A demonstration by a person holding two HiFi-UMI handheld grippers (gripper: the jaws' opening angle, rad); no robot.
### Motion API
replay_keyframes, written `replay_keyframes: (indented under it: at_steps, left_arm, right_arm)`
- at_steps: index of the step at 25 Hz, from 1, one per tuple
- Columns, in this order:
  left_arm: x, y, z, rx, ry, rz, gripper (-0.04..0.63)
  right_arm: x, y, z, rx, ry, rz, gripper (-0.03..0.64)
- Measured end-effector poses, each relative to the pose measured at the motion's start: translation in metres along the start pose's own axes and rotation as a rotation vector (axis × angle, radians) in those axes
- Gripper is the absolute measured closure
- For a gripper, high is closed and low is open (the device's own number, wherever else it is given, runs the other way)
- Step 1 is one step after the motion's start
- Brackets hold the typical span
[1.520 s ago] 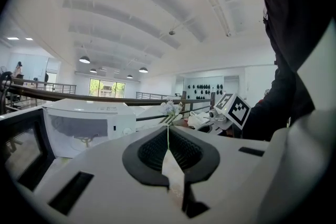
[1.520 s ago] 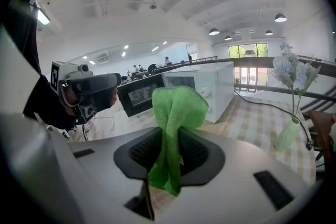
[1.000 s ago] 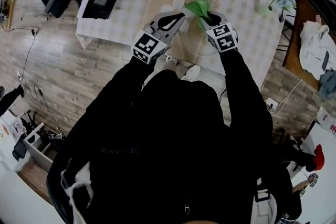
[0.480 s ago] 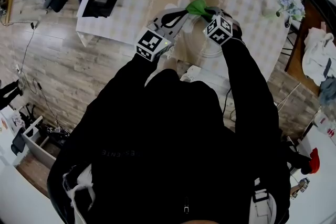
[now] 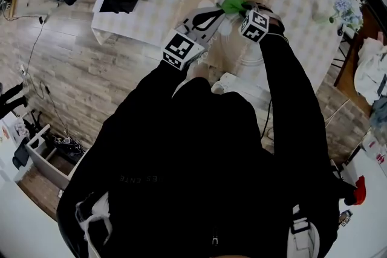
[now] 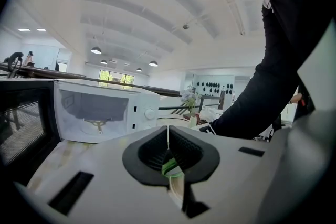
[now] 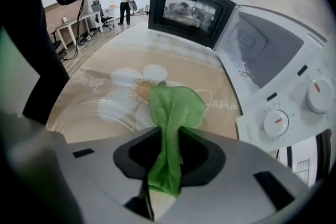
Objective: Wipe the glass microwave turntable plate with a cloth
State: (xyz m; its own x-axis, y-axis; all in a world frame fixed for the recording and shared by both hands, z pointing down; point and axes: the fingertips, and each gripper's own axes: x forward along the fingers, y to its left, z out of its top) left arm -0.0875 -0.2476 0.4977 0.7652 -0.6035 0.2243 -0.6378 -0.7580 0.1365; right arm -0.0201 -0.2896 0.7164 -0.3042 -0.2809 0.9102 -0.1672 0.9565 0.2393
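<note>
L tool [image 6: 168,140] is closed on the thin glass edge of the plate [image 7: 100,113], seen edge-on btw its jaws w/ green showing through. R tool [image 7: 167,139] is clamped on the green cloth [image 7: 177,105]. The cloth's free end is spread on the plate, over the flower print of the surface [image 7: 121,52]. The plate sits just in front of the white microwave [image 7: 273,55], whose door is open. In the head view both tools meet at the cloth.
</note>
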Motion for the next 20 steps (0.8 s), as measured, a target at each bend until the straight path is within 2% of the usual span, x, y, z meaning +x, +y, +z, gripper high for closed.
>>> replay_keyframes:
  at_steps: [8, 20]
  left_arm:
    - [-0.01, -0.005, -0.005, 0.001, 0.006, 0.01, 0.574]
    - [-0.019, -0.022, -0.005, 0.011, 0.002, 0.015, 0.574]
  right_arm:
    - [0.002, 0.018, 0.004, -0.059, 0.017, 0.037, 0.511]
    - [-0.01, 0.076, 0.015, -0.1, 0.01, 0.142, 0.511]
